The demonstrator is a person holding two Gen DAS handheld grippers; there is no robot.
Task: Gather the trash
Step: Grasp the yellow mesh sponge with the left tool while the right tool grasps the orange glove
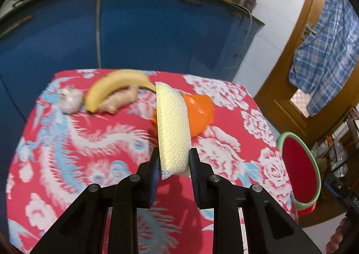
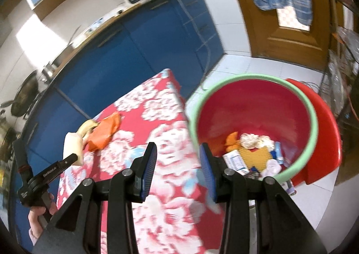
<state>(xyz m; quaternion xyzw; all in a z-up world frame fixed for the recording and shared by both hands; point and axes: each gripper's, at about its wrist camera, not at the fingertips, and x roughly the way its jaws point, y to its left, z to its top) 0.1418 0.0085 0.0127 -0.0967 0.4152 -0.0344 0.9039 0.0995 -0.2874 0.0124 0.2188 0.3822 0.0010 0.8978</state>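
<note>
Progress: red bin with green rim (image 2: 313, 110), right of frame, already holds mixed trash; orange plastic bag (image 1: 198, 112), yellow banana (image 1: 112, 88) remain mid-frame on the floral-cloth bench (image 1: 67, 141) | left gripper (image 1: 175, 159) clamps pale-yellow mesh-covered sponge (image 1: 172, 128), raised above bench | right gripper (image 2: 177, 164) empty, fingers apart, lower centre near bin rim
</note>
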